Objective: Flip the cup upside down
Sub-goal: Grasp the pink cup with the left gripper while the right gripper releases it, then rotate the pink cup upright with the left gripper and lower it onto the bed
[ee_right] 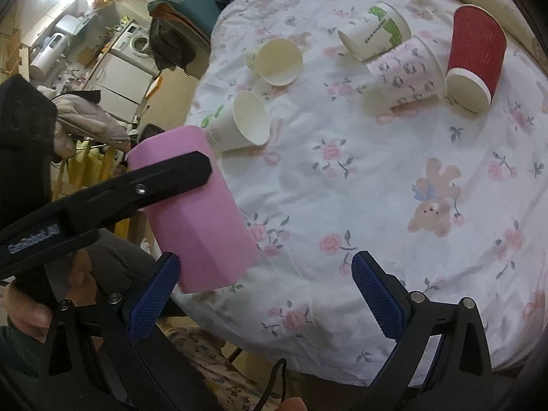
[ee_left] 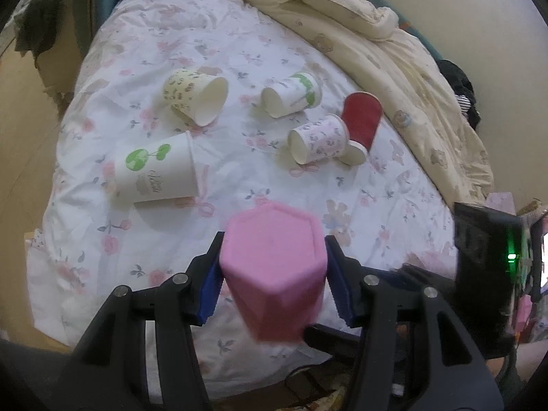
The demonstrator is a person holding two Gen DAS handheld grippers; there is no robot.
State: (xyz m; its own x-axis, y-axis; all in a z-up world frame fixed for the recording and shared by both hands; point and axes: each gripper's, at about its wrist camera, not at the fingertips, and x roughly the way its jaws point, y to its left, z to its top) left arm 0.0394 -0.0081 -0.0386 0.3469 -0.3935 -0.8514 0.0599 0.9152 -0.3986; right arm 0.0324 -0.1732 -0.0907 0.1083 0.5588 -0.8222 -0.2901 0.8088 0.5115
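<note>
Left wrist view: left tool (ee_left: 272,275) clamped on pink cup (ee_left: 274,267) (right tool (ee_right: 263,294) agape).

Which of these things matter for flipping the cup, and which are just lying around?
Part of the job:
pink cup
left hand-held gripper, clamped on it

Just lying about:
five paper cups on their sides, among them the red cup and the white cup with a green tree
floral bedsheet
cream quilt
</note>
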